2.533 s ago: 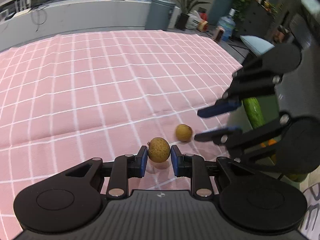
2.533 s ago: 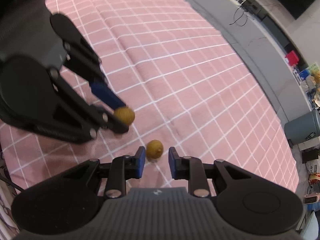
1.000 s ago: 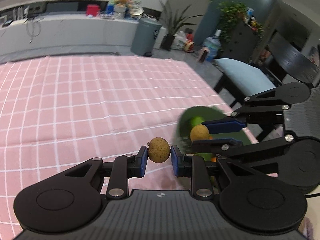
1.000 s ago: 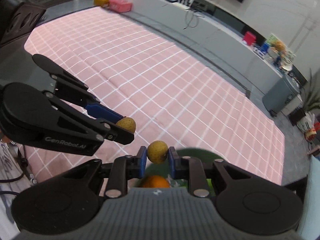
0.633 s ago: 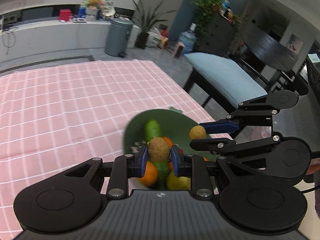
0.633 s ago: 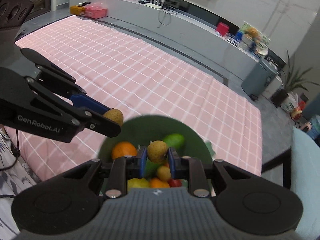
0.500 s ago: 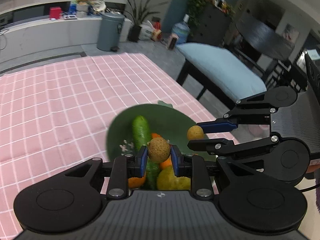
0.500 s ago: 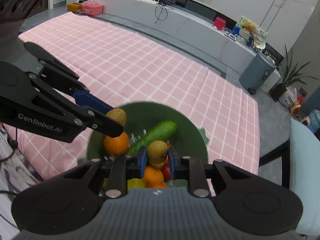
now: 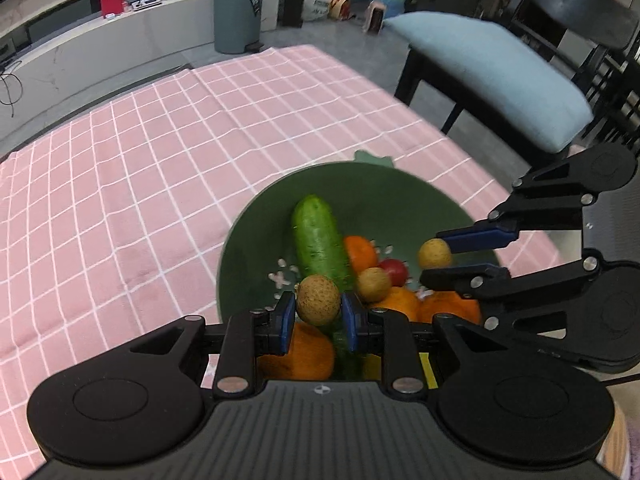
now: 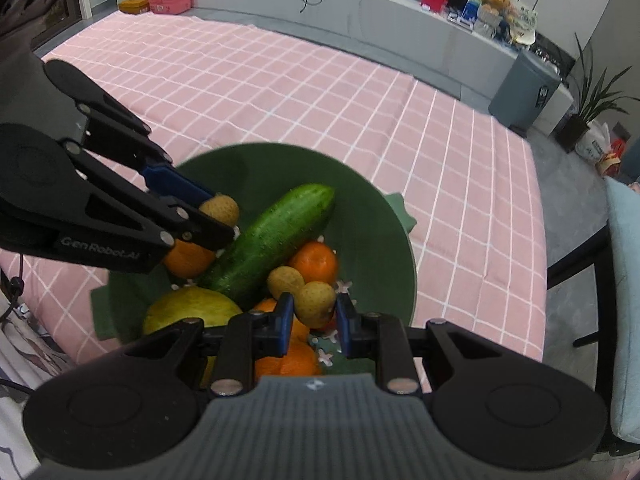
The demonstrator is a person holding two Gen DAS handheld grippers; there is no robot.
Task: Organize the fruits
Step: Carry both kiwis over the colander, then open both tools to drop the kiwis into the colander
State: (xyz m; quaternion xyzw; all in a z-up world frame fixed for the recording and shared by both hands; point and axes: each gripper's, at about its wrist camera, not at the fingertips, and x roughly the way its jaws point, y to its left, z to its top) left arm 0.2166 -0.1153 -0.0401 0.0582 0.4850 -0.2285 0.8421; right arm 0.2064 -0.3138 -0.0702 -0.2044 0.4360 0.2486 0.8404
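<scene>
Over the green bowl [image 9: 256,240], having just left the pink cloth [image 9: 140,160], the left gripper [image 9: 318,316] and right gripper [image 10: 314,318] are each clenching a longan [image 9: 318,305], nearing release.

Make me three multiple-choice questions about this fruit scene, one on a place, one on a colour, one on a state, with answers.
1. Where does the cucumber lie?
A. on the cloth
B. in the bowl
C. on the chair

2. What colour is the bowl?
A. green
B. white
C. red

3. What is the left tool doing?
A. standing open, empty
B. shut on a longan
C. shut on an orange

Answers:
1. B, the cucumber rests among the other fruit inside the bowl.
2. A, its wall and rim are green in both views.
3. B, its blue pads press a small tan longan from both sides; the right tool grips another.
</scene>
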